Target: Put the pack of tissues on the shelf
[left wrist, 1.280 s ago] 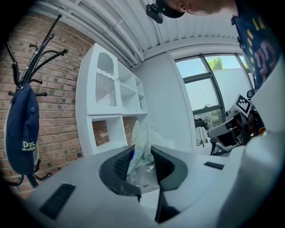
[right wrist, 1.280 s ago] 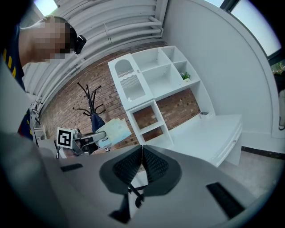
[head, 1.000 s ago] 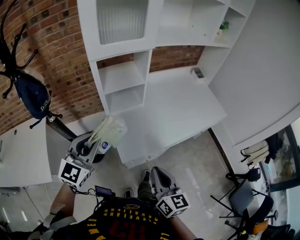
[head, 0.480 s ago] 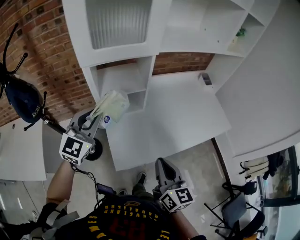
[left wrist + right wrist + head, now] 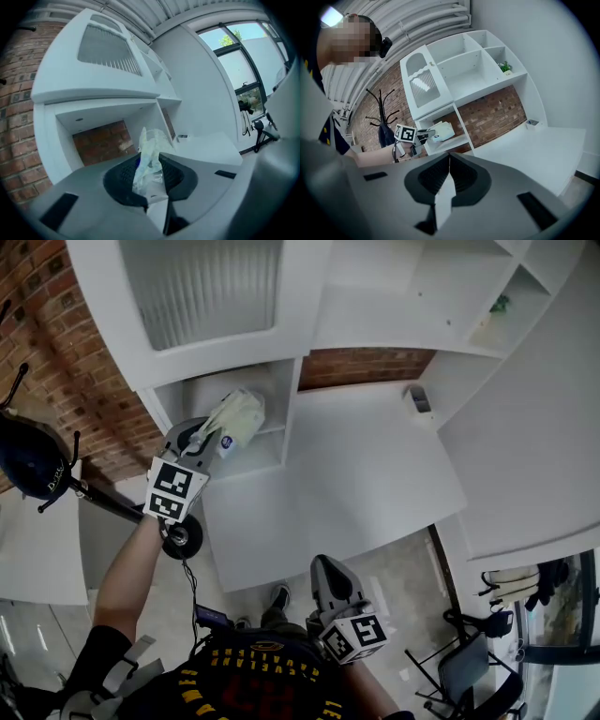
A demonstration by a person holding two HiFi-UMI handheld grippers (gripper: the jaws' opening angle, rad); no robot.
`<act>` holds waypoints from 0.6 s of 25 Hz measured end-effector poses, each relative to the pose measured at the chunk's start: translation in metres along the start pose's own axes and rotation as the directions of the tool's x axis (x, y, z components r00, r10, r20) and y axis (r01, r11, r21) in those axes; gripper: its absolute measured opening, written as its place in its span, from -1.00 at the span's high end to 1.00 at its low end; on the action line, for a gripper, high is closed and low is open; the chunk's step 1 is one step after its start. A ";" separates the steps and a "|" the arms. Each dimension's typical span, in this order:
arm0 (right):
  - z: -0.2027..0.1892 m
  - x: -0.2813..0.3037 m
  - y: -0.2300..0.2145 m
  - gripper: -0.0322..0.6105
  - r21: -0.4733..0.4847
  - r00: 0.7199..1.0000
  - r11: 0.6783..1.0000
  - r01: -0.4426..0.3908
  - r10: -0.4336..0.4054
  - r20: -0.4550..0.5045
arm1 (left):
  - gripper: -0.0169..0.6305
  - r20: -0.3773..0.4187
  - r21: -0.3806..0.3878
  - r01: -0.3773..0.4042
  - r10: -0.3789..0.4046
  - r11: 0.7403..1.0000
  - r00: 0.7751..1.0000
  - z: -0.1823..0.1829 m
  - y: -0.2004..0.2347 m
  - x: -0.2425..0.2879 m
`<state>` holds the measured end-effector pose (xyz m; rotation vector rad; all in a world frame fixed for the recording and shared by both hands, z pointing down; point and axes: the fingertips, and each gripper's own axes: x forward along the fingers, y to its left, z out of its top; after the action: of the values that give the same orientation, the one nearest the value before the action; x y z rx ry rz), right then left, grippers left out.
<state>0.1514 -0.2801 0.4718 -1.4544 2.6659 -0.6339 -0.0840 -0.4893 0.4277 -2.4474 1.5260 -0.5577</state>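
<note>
1. Looking down in the head view, we see the left tool point(image 5: 211, 430) clamped on the pale, soft, plastic-wrapped pack of tissues point(image 5: 240, 415). It holds the pack at the mouth of the upper open compartment of the white shelf unit point(image 5: 292, 390), under the ribbed cabinet door point(image 5: 202, 282). The right tool point(image 5: 325, 573) hangs low near our body, by the edge of the white table point(image 5: 366, 465).
2. In the left gripper view, the left tool point(image 5: 152, 176) has its jaws nearly together, pinching the crumpled wrapper of the pack of tissues point(image 5: 149, 157). The bulk of the pack stands out beyond the tips. The compartment's red brick back wall point(image 5: 101, 143) lies ahead and a little to the left.
3. In the right gripper view, the right tool point(image 5: 449, 161) has its jaws pressed together with nothing between them. Across the room, the pack of tissues point(image 5: 440, 131) sits just over the compartment's shelf board point(image 5: 454, 140); we cannot tell whether it touches.
4. We judge the carry nearly done and the placing step in hand. Next we should push the pack deeper in, lower it until the board bears it, open the left jaws, and draw back straight so the wrapper does not drag out.
</note>
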 end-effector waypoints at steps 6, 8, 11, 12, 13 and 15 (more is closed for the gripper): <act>0.001 0.005 -0.022 0.88 0.003 1.000 1.000 0.004 -0.004 -0.007 | 0.78 -0.070 -0.027 -0.005 0.003 1.000 0.998 -0.017 0.015 0.054; 0.004 0.005 -0.028 0.88 0.006 1.000 1.000 0.009 -0.009 -0.008 | 0.78 -0.086 -0.041 -0.008 0.005 0.999 0.996 -0.020 0.019 0.066; 0.011 0.005 -0.039 0.88 0.007 1.000 1.000 0.022 -0.022 -0.014 | 0.78 -0.109 -0.061 -0.025 0.018 0.998 0.994 -0.026 0.028 0.081; 0.012 0.006 -0.043 0.88 0.007 1.000 1.000 0.025 -0.024 -0.014 | 0.78 -0.118 -0.069 -0.032 0.024 0.997 0.993 -0.028 0.031 0.085; 0.014 0.007 -0.047 0.88 0.007 1.000 1.000 0.027 -0.027 -0.014 | 0.78 -0.127 -0.078 -0.038 0.028 0.996 0.991 -0.031 0.034 0.089; 0.018 0.009 -0.053 0.88 0.006 0.999 0.999 0.031 -0.031 -0.016 | 0.78 -0.149 -0.093 -0.045 0.031 0.995 0.988 -0.038 0.037 0.098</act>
<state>0.1924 -0.3187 0.4761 -1.4989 2.6556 -0.6586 -0.0917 -0.5928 0.4687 -2.4906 1.6898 -0.6869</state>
